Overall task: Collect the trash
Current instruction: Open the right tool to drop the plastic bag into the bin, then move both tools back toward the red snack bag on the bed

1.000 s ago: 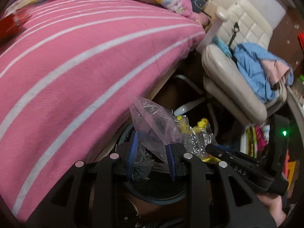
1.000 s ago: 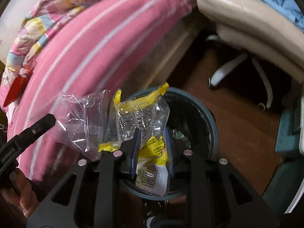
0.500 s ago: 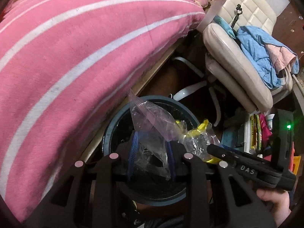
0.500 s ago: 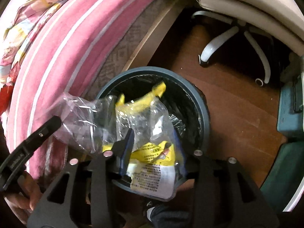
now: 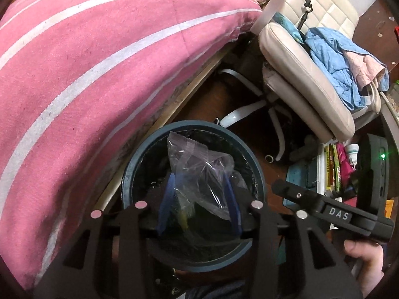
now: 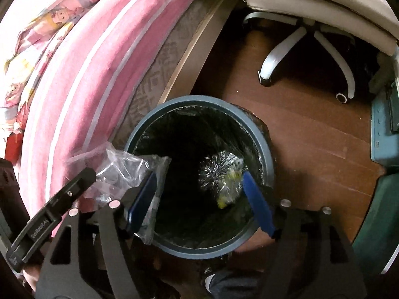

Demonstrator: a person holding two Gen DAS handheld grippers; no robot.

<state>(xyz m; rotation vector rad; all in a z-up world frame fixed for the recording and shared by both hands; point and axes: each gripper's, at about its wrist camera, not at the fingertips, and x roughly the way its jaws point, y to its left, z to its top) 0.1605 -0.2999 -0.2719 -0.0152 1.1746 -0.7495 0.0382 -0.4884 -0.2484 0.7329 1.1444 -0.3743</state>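
Note:
A round dark bin (image 5: 192,125) with a black liner stands on the floor beside the bed. My left gripper (image 5: 199,204) hangs over it, jaws opening, with a crumpled clear plastic bag (image 5: 199,172) sitting loosely between the blue pads. In the right wrist view that clear bag (image 6: 124,167) hangs at the bin's left rim (image 6: 199,99). My right gripper (image 6: 200,201) is above the bin, its jaws opening wide with nothing between them. A clear and yellow wrapper (image 6: 224,177) lies loose inside the bin, close to the right pad. One right gripper finger (image 5: 311,204) shows in the left wrist view.
A bed with a pink striped cover (image 5: 99,62) runs along the left of the bin. A cream office chair (image 5: 299,74) piled with blue clothes (image 5: 329,57) stands behind, its white wheeled base (image 6: 311,37) on the brown wooden floor (image 6: 311,137). A teal box (image 6: 384,124) sits at right.
Both grippers have sunk closer over the bin. The right jaws spread wide and the yellow wrapper dropped out into the bin. The left jaws widened around the clear bag.

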